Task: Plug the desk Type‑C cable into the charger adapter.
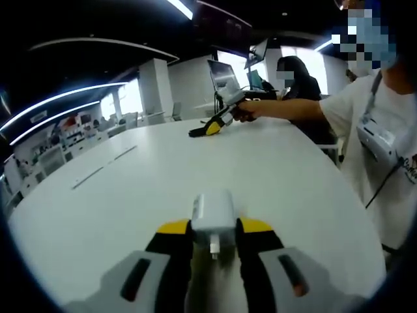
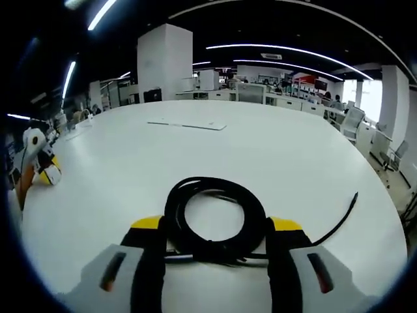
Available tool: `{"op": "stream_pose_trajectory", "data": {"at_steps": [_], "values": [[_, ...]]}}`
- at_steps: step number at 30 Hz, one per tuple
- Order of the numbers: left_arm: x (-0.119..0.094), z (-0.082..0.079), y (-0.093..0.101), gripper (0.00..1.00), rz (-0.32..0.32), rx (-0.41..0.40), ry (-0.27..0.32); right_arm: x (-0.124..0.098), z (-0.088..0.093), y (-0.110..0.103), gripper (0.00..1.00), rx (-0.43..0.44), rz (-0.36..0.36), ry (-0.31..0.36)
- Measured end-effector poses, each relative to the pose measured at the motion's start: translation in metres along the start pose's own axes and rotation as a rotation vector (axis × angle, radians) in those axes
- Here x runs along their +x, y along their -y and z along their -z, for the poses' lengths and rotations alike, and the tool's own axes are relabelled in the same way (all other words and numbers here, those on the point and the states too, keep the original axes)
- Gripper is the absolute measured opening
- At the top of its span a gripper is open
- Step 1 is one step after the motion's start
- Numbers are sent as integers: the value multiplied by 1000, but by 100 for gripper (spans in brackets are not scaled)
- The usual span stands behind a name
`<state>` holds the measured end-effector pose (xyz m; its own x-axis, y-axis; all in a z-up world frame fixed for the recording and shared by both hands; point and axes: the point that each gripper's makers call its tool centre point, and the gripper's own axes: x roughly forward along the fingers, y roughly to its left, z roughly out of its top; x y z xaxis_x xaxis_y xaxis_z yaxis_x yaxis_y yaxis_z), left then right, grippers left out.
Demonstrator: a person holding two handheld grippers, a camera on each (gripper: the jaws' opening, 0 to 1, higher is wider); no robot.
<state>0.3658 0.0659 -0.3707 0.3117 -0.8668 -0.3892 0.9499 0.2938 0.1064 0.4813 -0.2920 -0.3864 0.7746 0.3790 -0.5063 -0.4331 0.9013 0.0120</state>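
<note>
Your left gripper (image 1: 214, 229) has its yellow-tipped jaws clamped on the white charger adapter (image 1: 212, 212), which sits between them just above the round white table (image 1: 195, 169). Across that table in the left gripper view, your right gripper (image 1: 210, 126) reaches in from the right, its tips down on the tabletop, held by your outstretched hand (image 1: 246, 111). Behind it stands a laptop (image 1: 225, 77), and another person (image 1: 296, 78) sits at the far edge.

In the right gripper view, the right gripper (image 2: 216, 228) has its jaws spread apart on either side of the coiled black Type-C cable (image 2: 215, 218), which lies flat on the table (image 2: 260, 150); you cannot tell whether the jaws touch it. One cable end (image 2: 352, 199) trails off to the right. The left gripper (image 2: 40, 160) shows at the left edge.

The room is an open office with white pillars (image 2: 164, 64), ceiling light strips (image 2: 287, 64), rows of desks (image 2: 287, 98) and office chairs (image 2: 352, 120) by the windows.
</note>
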Motion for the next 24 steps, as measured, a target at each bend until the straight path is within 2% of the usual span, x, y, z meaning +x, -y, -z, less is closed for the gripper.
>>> {"op": "stream_pose_trajectory", "data": {"at_steps": [24], "values": [[1, 3, 4, 26, 3, -5, -13, -12, 6, -15, 62, -12, -19, 8]]}}
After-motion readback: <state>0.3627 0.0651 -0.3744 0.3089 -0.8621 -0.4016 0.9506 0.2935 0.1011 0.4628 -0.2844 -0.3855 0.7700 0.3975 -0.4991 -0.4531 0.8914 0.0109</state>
